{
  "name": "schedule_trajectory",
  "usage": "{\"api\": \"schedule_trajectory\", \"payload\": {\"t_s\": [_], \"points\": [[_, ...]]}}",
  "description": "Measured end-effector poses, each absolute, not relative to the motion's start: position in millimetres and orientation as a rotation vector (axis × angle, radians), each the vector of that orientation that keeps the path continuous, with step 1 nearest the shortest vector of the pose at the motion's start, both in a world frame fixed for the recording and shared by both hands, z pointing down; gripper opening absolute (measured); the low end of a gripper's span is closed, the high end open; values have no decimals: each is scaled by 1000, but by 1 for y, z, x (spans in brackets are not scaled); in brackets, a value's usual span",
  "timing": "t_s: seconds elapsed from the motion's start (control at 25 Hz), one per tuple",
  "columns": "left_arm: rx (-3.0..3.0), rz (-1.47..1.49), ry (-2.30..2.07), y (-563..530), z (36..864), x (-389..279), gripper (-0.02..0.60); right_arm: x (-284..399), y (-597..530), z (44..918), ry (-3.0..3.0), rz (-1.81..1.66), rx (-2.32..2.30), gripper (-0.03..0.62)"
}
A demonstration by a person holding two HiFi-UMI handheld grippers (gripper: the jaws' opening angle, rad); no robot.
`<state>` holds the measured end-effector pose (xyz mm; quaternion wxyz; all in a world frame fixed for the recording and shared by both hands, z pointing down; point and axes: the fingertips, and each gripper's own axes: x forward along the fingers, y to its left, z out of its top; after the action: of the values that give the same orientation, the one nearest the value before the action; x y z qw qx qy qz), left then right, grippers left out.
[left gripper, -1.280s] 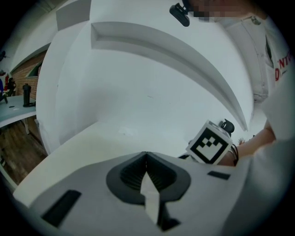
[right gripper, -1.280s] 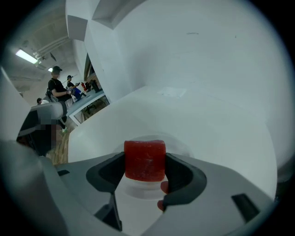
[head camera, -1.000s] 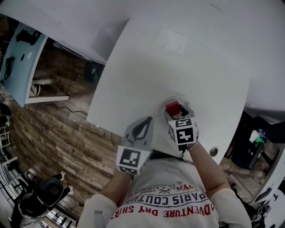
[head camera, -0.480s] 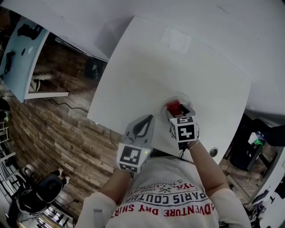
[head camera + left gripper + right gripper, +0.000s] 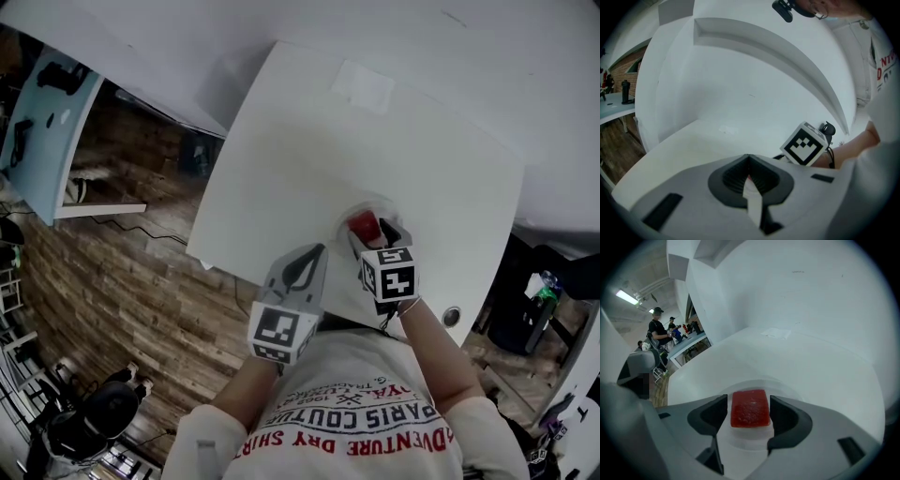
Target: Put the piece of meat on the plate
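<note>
A red piece of meat (image 5: 750, 408) lies flat in the middle of a round white plate (image 5: 754, 385) near the close edge of a white table (image 5: 375, 141), seen from above by the camera on the person's head. The right gripper (image 5: 749, 414) is lowered over the plate, its 2 dark jaws standing apart and bracketing the meat closely on either side, with a sliver of white showing between each jaw and the meat; the gripper is not clamped on it. The left gripper (image 5: 749, 161) hovers just beside the right one, over the table's near edge, its 2 jaws pressed together with nothing between them. From the left gripper view, the right gripper's black-and-white marker cube shows just beyond the left jaws, with the person's forearm behind it. A pale rectangular patch (image 5: 364, 86) sits on the far part of the table, well apart from the plate. The person wears a white shirt (image 5: 356, 422) with red print. A wooden floor (image 5: 122, 272) runs along the table's left side, and several people (image 5: 658, 329) are in the background of the right gripper view.
</note>
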<state>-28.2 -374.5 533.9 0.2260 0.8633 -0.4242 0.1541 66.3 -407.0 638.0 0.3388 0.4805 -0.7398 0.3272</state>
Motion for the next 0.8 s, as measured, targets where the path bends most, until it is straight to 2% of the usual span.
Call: {"api": "schedule_trajectory", "payload": {"t_s": [0.12, 0.16, 0.24, 0.28, 0.32, 0.48, 0.64, 0.8], "points": [[2393, 407, -1171, -375, 527, -29, 6, 69, -407, 618, -1956, 794, 1306, 277], [2400, 398, -1171, -375, 523, -29, 6, 71, -407, 611, -1964, 767, 1328, 256], [2415, 385, -1170, -375, 517, -29, 6, 77, -407, 595, -1974, 721, 1387, 155], [2423, 382, -1170, -375, 513, -30, 6, 80, -406, 588, -1978, 708, 1417, 129], [2430, 380, -1168, -374, 510, -30, 6, 82, -405, 582, -1980, 703, 1445, 127], [2460, 362, -1150, -373, 496, -28, 6, 87, -396, 564, -1969, 680, 1547, 50], [2520, 329, -1116, -372, 478, -21, 6, 90, -384, 539, -1990, 605, 1597, 14], [2595, 282, -1119, -388, 452, -22, 6, 93, -386, 494, -2064, 506, 1701, 12]]}}
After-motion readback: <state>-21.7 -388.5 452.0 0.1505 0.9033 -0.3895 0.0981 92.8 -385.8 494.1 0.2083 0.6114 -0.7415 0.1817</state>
